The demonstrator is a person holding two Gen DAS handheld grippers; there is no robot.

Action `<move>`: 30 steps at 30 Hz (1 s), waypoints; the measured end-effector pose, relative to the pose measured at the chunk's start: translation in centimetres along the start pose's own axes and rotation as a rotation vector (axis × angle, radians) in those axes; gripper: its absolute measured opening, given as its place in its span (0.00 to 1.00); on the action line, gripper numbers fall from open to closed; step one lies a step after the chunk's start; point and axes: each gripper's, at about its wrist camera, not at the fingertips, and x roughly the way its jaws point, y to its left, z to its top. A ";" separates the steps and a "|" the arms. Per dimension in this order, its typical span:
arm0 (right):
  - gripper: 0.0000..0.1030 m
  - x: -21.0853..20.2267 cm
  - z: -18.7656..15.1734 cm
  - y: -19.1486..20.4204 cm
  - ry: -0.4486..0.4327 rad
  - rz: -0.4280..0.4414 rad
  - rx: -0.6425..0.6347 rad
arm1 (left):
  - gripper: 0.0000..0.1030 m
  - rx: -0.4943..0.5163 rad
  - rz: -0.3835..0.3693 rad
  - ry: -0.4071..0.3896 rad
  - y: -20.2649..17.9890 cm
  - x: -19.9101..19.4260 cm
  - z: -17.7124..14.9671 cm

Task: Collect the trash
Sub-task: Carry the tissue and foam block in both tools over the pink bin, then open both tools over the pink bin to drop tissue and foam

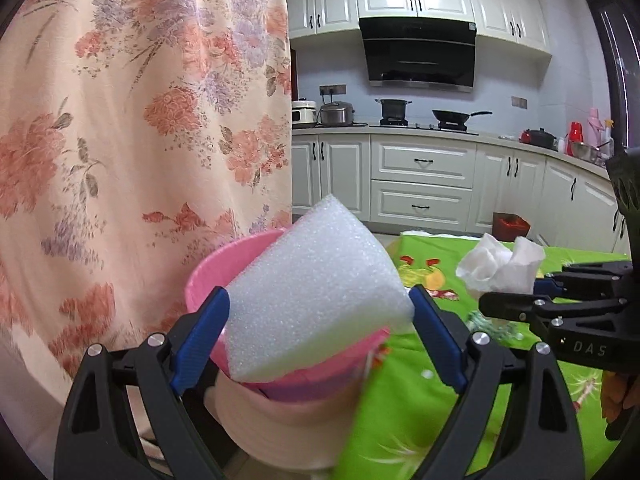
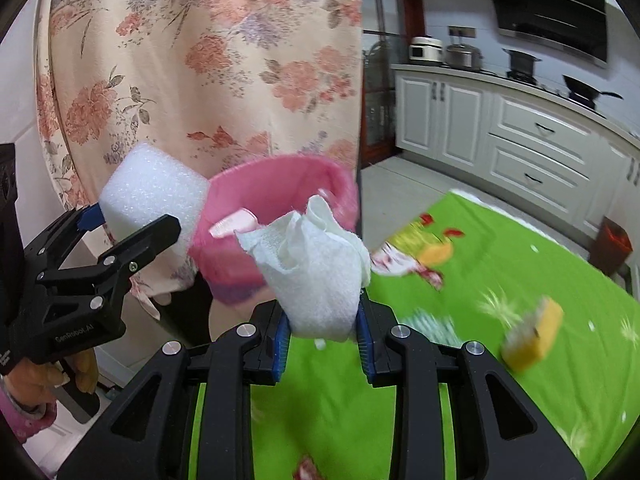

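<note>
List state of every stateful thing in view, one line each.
Left tongs: shut on foam, held at the bin.
Right tongs: shut on tissue, near the bin.
Foam: gripped, off the table.
Tissue: crumpled, gripped, off the table.
Bin: pink, open top, something pale already inside.
Yellow block: loose on the green tablecloth, not yet collected.
</note>
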 end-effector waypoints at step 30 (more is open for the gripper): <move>0.61 11.2 8.9 -0.2 0.000 0.111 -0.047 | 0.91 -0.114 0.079 0.067 9.2 11.7 4.4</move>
